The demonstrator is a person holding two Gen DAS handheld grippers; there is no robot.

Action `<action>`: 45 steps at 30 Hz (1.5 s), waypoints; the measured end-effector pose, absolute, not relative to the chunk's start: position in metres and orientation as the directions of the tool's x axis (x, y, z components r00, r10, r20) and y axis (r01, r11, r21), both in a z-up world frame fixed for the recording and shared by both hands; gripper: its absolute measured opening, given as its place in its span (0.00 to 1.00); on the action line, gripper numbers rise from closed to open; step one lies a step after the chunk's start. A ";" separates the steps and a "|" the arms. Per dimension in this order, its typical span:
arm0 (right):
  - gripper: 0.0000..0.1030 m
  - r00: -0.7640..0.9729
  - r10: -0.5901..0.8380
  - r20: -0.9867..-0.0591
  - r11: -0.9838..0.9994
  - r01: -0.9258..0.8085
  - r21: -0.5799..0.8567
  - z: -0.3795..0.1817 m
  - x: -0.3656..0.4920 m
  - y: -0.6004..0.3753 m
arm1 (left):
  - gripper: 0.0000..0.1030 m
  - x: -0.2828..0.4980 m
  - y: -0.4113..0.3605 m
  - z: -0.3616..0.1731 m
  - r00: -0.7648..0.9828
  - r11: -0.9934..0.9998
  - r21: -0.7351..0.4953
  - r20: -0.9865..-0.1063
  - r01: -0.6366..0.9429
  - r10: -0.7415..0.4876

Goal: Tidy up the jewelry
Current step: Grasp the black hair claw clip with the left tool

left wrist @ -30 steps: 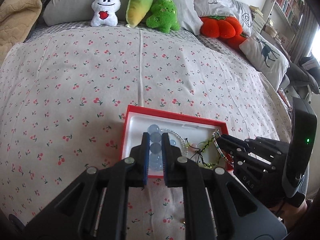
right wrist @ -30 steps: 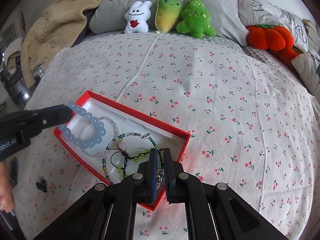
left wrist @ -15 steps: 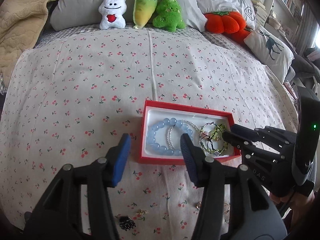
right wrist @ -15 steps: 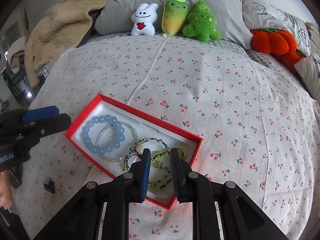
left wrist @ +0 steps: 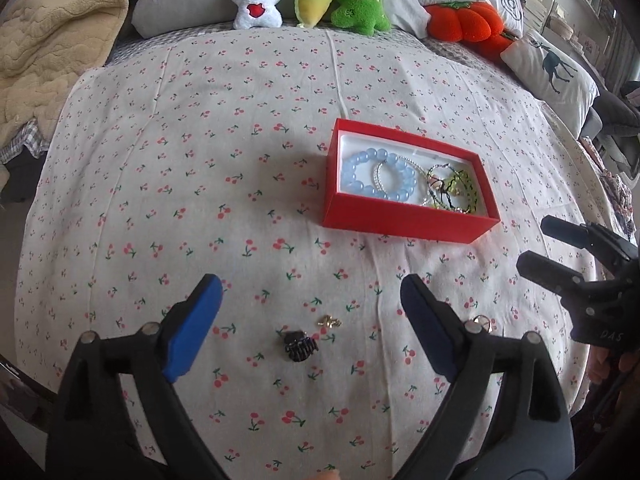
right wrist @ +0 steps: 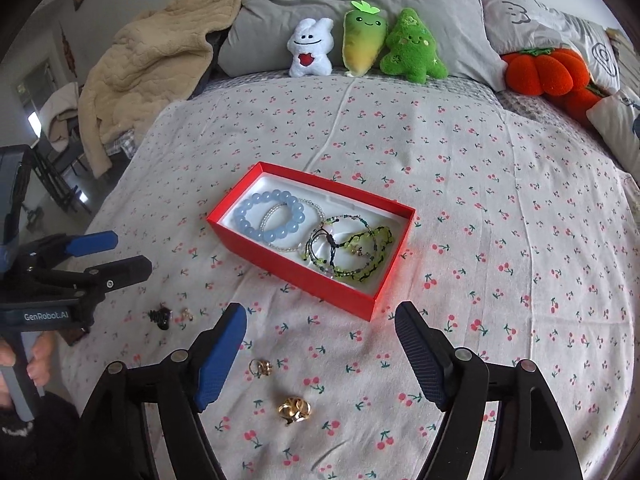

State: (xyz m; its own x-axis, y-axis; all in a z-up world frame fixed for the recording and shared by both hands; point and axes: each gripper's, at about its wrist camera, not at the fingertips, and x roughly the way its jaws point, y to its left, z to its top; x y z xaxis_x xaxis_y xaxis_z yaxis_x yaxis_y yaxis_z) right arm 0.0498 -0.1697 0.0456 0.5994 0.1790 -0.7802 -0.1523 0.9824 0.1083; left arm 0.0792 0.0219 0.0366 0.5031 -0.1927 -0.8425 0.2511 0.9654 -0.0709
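Observation:
A red box (left wrist: 404,220) (right wrist: 296,268) lies on the cherry-print bedspread. In it are a blue bead bracelet (left wrist: 349,178) (right wrist: 241,218), a silver bead bracelet and green beaded bracelets (left wrist: 466,192) (right wrist: 366,266). My left gripper (left wrist: 311,286) (right wrist: 129,253) hovers in front of the box, its jaws opening with nothing between them. Just below it lie a black hair claw (left wrist: 298,346) (right wrist: 160,316) and a small gold piece (left wrist: 329,322). My right gripper (right wrist: 320,312) (left wrist: 536,242) is also opening and empty, over two gold rings (right wrist: 295,408) (right wrist: 261,367).
Three plush toys (right wrist: 360,48) lean on grey pillows at the head of the bed. An orange pumpkin cushion (right wrist: 544,72) sits at the far right and a beige blanket (right wrist: 148,72) at the far left. A person's hand (right wrist: 36,360) grips the left handle.
Both grippers have opened and drawn back from the box toward the near edge. The blue bracelet and the green bracelet they held now lie in the box.

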 end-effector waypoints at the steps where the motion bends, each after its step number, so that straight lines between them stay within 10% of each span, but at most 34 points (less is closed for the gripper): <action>1: 0.81 0.597 0.180 -0.781 0.982 -0.154 0.108 0.043 0.044 -0.170 | 0.92 0.075 0.024 0.031 0.503 0.965 -0.063 -0.844 0.254 -0.187; 12: 0.82 0.519 0.130 -0.845 0.978 -0.207 0.023 -0.025 -0.008 -0.158 | 0.93 0.027 0.031 -0.019 0.502 0.934 0.056 -0.854 0.354 -0.140; 27: 0.87 0.531 0.131 -0.837 0.973 -0.231 0.006 -0.051 -0.027 -0.157 | 0.92 0.023 0.043 -0.045 0.519 0.923 -0.117 -0.798 0.366 -0.307; 45: 0.88 0.531 0.129 -0.838 0.973 -0.230 0.004 -0.052 -0.025 -0.156 | 0.32 0.046 0.035 -0.043 0.563 0.955 -0.112 -0.787 0.276 -0.255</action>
